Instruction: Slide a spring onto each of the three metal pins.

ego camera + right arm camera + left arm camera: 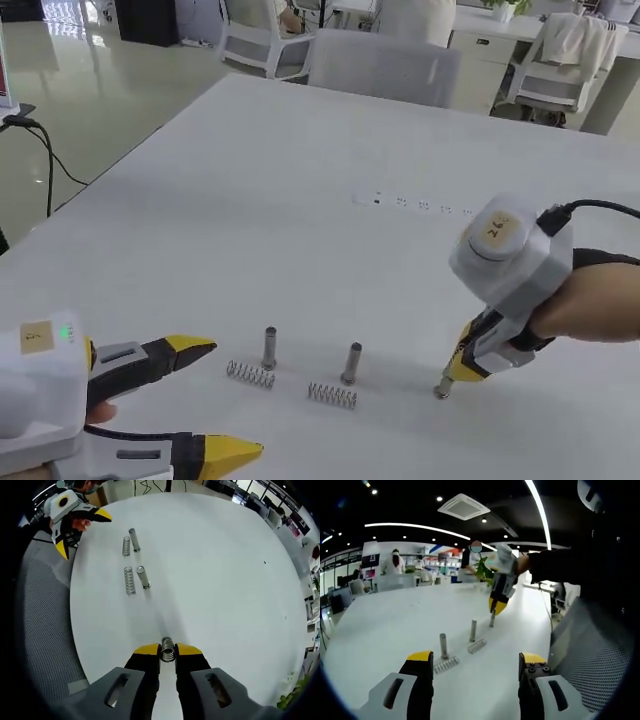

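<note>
White tabletop (300, 200) runs up the head view toward 12 o'clock, where pale office chairs (270, 45) stand along its far edge above a glossy floor. A strip of small sockets (410, 204) is set flush into the table at about 1 o'clock.

At 7 o'clock the left gripper (238, 398) hovers low with its yellow-tipped jaws spread wide and nothing between them. Its white housing carries a pale yellow sticker (37, 337) with a mark too faint to read, beside a small green light (65, 333).

Just past its tips the left pin (269, 347) stands upright, and the left spring (250, 374) lies flat just beside the pin's base at 7 o'clock. The middle pin (352, 362) stands at 3 o'clock from the first, also bare, with the middle spring (332, 395) lying at its 7 o'clock.

At 4 o'clock the right gripper (455, 376) points steeply down. A yellow sticker (497, 230) on its top bears handwriting, possibly "24", though I cannot be sure. In the right gripper view its jaws are pinched nearly closed around the held spring (167, 650), seen end-on. Under the tips the third pin (443, 388) meets the table. Whether the spring already sits over it cannot be told.
</note>
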A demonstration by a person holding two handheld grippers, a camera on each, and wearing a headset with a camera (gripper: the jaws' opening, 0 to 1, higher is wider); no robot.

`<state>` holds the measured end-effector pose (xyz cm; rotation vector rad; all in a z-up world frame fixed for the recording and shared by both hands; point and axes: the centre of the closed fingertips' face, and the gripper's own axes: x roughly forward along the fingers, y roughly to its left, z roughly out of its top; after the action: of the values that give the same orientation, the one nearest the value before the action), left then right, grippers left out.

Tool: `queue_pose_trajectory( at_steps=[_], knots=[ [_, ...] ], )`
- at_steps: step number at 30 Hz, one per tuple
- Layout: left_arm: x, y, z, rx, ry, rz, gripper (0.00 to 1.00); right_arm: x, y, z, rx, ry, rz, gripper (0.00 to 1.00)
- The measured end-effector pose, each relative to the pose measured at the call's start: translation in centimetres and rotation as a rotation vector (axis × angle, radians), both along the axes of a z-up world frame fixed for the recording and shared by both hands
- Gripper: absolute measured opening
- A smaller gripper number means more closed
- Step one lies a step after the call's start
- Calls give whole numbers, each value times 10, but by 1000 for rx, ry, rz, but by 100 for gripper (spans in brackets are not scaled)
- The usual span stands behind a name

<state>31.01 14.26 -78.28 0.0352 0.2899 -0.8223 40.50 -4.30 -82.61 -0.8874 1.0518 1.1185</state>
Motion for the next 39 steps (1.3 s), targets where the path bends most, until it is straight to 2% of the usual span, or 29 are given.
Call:
queue_pose_trajectory(
  at_steps=[12,21,28,31,35,39],
  knots=[
    [-1,-1,1,1,-1,-6,64,-6,-1,-19,-17,33,-17,9],
    [-1,0,-1,2,0,-6,64,-8,-2,-28,-30,42,-17,9],
    [-1,0,-1,-1,-2,-5,64,-8,-1,-26,-21,36,-17,9],
    [-1,0,-1,-2,-2,-5,64,-7,0,-26,-16,33,-13,14],
    [-1,-1,0,-2,-3,-5,64,-8,2,-20,-9,18,0,17],
    [-1,-2,0,0,-2,-8,63,-6,7,-9,1,-20,22,21]
  ],
)
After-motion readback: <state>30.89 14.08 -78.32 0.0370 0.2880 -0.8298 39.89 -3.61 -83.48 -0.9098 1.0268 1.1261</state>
